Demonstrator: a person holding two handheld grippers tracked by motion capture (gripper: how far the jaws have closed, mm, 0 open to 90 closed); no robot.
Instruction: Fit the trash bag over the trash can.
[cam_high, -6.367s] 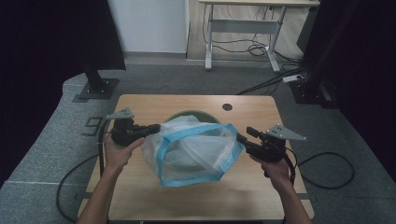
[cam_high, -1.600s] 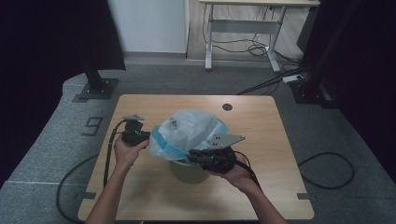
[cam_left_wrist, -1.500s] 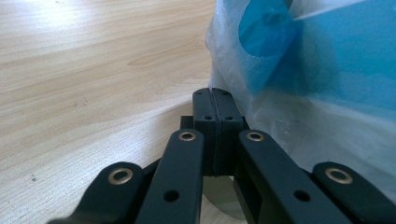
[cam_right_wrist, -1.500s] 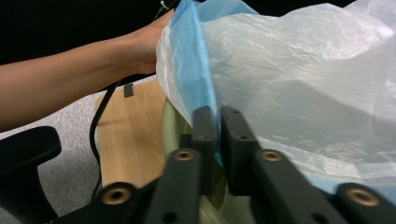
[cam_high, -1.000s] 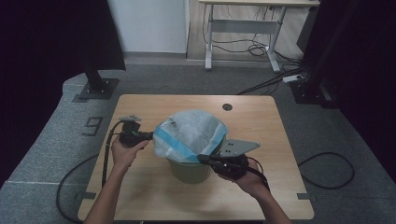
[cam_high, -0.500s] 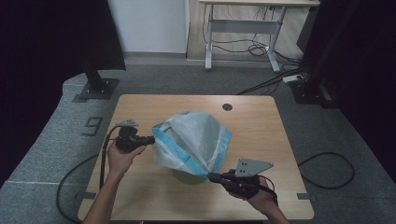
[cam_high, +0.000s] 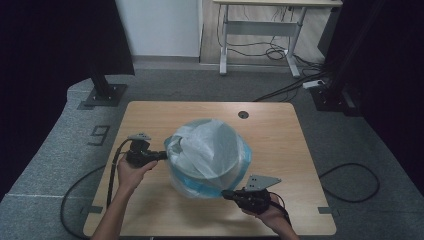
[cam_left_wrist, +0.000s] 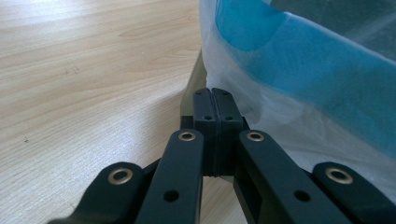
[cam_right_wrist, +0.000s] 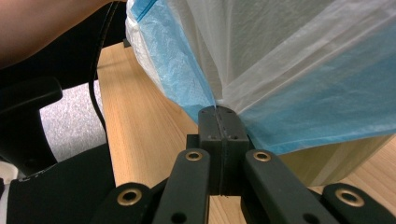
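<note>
At the middle of the light wooden counter (cam_high: 280, 130): a round pale green bin (cam_right_wrist: 327, 161), draped with a thin translucent white plastic bag with a blue band (cam_high: 210, 155) around its hem. At the bag's left edge, left gripper (cam_high: 162, 155), fingers (cam_left_wrist: 204, 112) pressed together, pinching the film. At the near right edge, low beside the bin, right gripper (cam_high: 225, 193), fingers (cam_right_wrist: 210, 123) likewise clamped tight on the blue hem.

Grey carpet floor (cam_high: 350, 145) surrounds the wooden table (cam_high: 280, 130); a white-legged desk (cam_high: 260, 30) stands against the wall (cam_high: 160, 27).
</note>
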